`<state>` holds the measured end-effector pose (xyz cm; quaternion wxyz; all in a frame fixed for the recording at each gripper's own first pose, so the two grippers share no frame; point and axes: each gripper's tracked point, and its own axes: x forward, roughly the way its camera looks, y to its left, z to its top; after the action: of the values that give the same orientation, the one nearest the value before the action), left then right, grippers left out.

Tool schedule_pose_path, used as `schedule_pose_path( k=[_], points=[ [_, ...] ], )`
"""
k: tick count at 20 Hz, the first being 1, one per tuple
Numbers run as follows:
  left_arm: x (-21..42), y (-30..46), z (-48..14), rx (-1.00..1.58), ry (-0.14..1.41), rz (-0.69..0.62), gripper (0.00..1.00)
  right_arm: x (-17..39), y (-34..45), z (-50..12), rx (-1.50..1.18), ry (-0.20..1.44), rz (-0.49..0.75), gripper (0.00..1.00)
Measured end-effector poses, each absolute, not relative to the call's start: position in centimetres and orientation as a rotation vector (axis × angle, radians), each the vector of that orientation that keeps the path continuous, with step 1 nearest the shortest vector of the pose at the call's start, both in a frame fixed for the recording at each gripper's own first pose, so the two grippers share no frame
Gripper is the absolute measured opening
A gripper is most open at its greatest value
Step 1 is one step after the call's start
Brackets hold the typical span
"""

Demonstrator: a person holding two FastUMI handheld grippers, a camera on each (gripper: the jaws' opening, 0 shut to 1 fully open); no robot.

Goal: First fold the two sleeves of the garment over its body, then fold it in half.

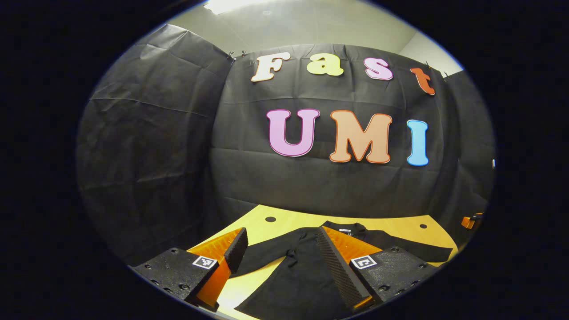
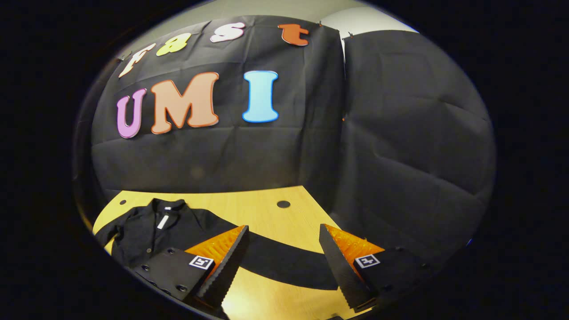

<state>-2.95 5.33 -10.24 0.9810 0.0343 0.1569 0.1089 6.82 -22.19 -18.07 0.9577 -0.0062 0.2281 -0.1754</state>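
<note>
While both jaws gape empty | garment flat | wooden table | black-draped booth

I saw both gripper views riding low and near over the yellow wooden table, facing the back wall, sharing the flat black garment.

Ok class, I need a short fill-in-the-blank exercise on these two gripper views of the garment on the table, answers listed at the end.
1. The black garment lies spread on a ______ table.
2. The left gripper has its jaws ______.
3. In the right gripper view, a ______ of the garment stretches between the fingers of the right gripper.
4. So far, ______ sleeves have been folded over the body.

Missing words: wooden; open; sleeve; no
</note>
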Motion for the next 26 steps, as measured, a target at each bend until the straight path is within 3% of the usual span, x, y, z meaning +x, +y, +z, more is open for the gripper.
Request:
schedule_pose_path(
  k=[9,16,26],
  points=[
    [-4.0,5.7,-12.1,0.074,0.373,0.280,0.92,8.0,-29.1,-31.1,0.096,0.731,-0.471,1.00],
    [-4.4,6.3,-12.6,0.098,0.399,0.319,0.93,7.0,-31.1,-37.0,0.124,0.882,-0.523,1.00],
    [-3.2,5.4,-13.9,0.103,0.418,0.295,0.93,6.7,-31.2,-37.7,0.166,0.838,-0.508,1.00]
  ],
)
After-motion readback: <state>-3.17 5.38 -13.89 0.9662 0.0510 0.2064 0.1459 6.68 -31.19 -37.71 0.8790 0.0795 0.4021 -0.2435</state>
